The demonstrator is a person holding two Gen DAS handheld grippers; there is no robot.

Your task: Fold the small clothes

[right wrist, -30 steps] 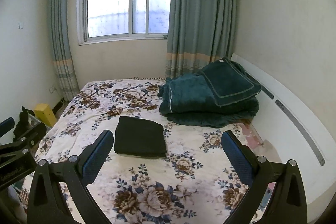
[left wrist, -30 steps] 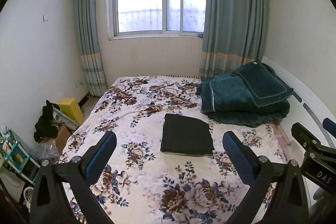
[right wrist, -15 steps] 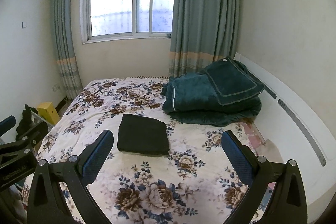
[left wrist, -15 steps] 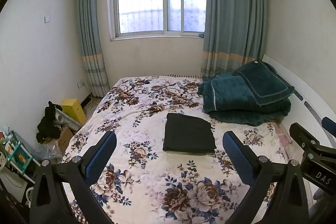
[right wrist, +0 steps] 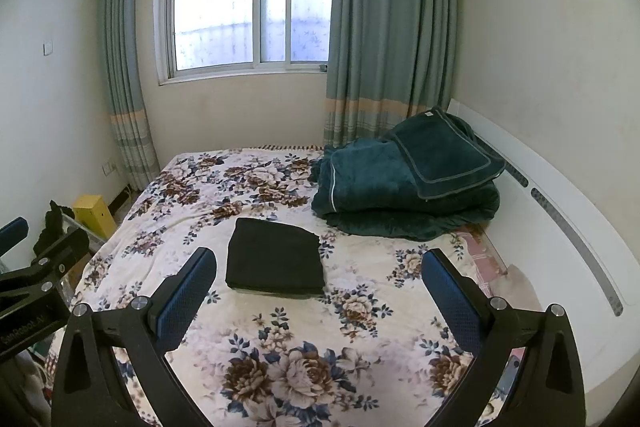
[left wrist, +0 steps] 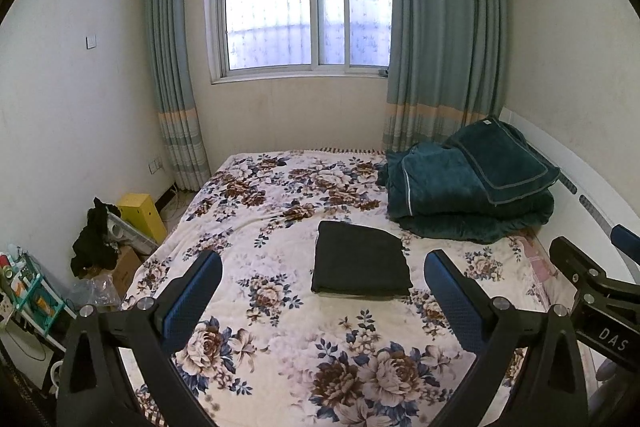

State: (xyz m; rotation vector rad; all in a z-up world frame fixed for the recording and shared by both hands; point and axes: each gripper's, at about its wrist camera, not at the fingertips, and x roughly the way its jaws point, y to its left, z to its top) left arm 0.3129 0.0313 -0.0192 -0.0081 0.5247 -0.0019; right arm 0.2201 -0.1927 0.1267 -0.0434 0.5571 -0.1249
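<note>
Left gripper (left wrist: 322,287): held above the near end of the bed, blue-padded fingers (left wrist: 192,297) spread wide, nothing between them. Right gripper (right wrist: 318,285): likewise raised over the bed, fingers (right wrist: 450,297) spread wide and empty; its black frame also showed at the right edge of the left wrist view, and the left gripper's frame at the left edge of the right wrist view, so the two were side by side. Folded dark garment (left wrist: 360,259): a neat flat rectangle lying on the bedspread near the middle of the bed, ahead of both grippers and apart from them, untouched. Bedspread (left wrist: 280,219): cream with brown and blue flower print, covering the bed. Teal blanket pile (left wrist: 464,187): bulky, folded, stacked at the right side of the bed just beyond the garment, against the white headboard (right wrist: 560,227), which ran along the right wall. Window (left wrist: 304,7): on the far wall, bright, flanked by blue-grey curtains (left wrist: 444,27) with a pale band low down. Yellow box (left wrist: 142,213): on the floor left of the bed, beside a heap of black cloth (left wrist: 94,243) and a cardboard box (left wrist: 124,267). Small shelf with assorted items (left wrist: 24,291): at the far left edge, contents too small to identify.
</note>
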